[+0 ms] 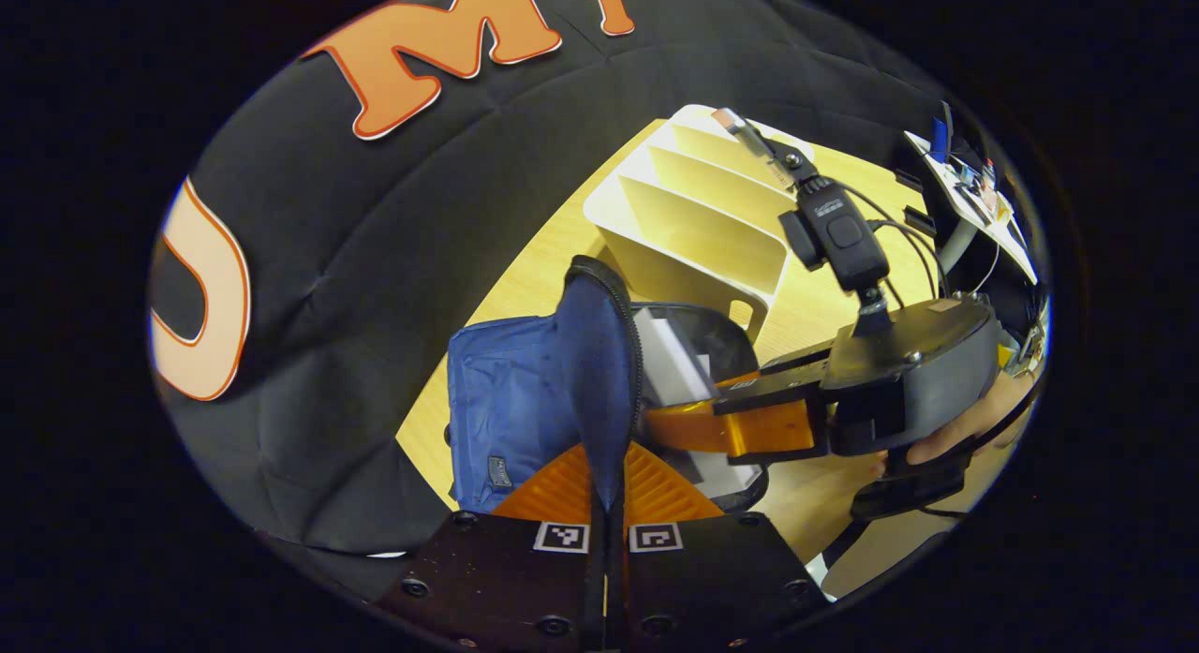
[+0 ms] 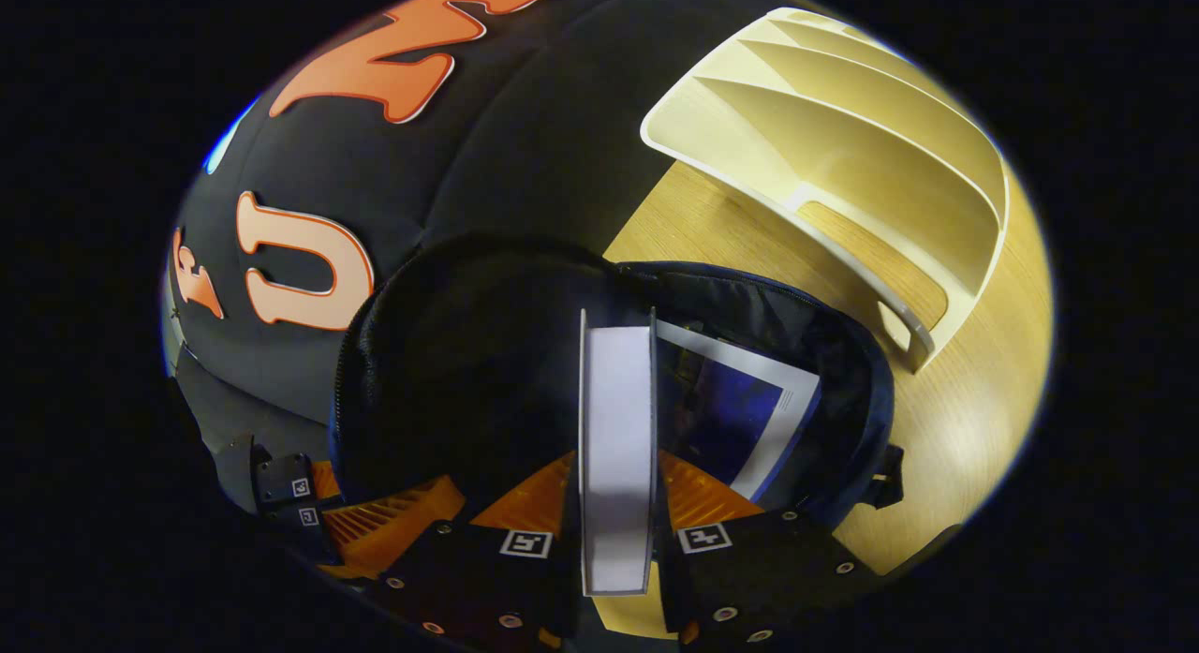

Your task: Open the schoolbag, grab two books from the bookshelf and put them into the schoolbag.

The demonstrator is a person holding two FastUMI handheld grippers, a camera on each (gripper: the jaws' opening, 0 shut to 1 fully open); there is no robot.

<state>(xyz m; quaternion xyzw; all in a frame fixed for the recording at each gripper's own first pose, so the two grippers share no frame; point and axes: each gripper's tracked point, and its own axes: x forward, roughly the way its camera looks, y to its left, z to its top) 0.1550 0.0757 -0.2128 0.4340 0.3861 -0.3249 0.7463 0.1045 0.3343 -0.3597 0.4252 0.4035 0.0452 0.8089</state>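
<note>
The blue schoolbag (image 1: pixel 506 400) lies open on the wooden table. My left gripper (image 1: pixel 607 466) is shut on its raised flap (image 1: pixel 599 353), holding it upright. In the right gripper view the flap (image 2: pixel 450 353) is a dark sheet on the left, with the left gripper (image 2: pixel 309 503) at its lower edge. My right gripper (image 2: pixel 615 466) is shut on a white book (image 2: pixel 615 400), held edge-on over the bag's mouth (image 2: pixel 843 353). A second book (image 2: pixel 740 419), blue with a white border, lies inside the bag. From the left gripper view, the right gripper (image 1: pixel 674 419) reaches into the opening with the white book (image 1: pixel 674 358).
The cream bookshelf (image 2: pixel 843 119) stands just behind the bag, its slots bare; it also shows as the bookshelf (image 1: pixel 693 213) in the left gripper view. A hand (image 1: pixel 974 419) holds the right gripper. Bare wooden table (image 2: pixel 965 419) lies to the right of the bag.
</note>
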